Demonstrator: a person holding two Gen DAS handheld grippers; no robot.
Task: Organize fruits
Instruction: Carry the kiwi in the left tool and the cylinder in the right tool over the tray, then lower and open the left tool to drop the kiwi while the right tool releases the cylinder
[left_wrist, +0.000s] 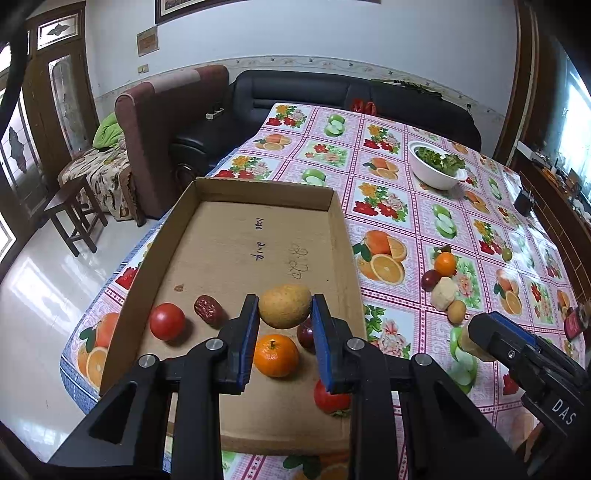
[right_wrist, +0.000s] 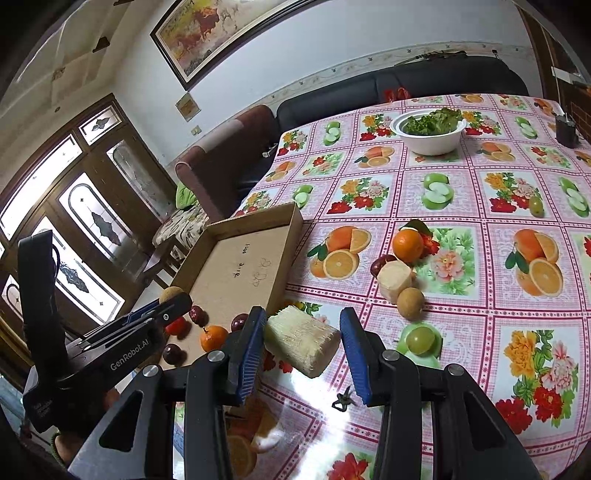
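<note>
Currently, left gripper (left_wrist: 284, 314) clamped on a brown fruit (left_wrist: 284, 305) above the cardboard tray (left_wrist: 236, 240), right gripper (right_wrist: 303, 339) clamped on a pale cut chunk (right_wrist: 302, 343) just beside the tray, tangerine (left_wrist: 276, 355), tomato (left_wrist: 167, 321) inside the tray.

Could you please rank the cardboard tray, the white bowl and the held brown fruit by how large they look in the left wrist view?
1. cardboard tray, clearly the largest.
2. white bowl and brown fruit in the left gripper: they look alike; the fruit's nearness to the camera makes ranking them unsure.
</note>
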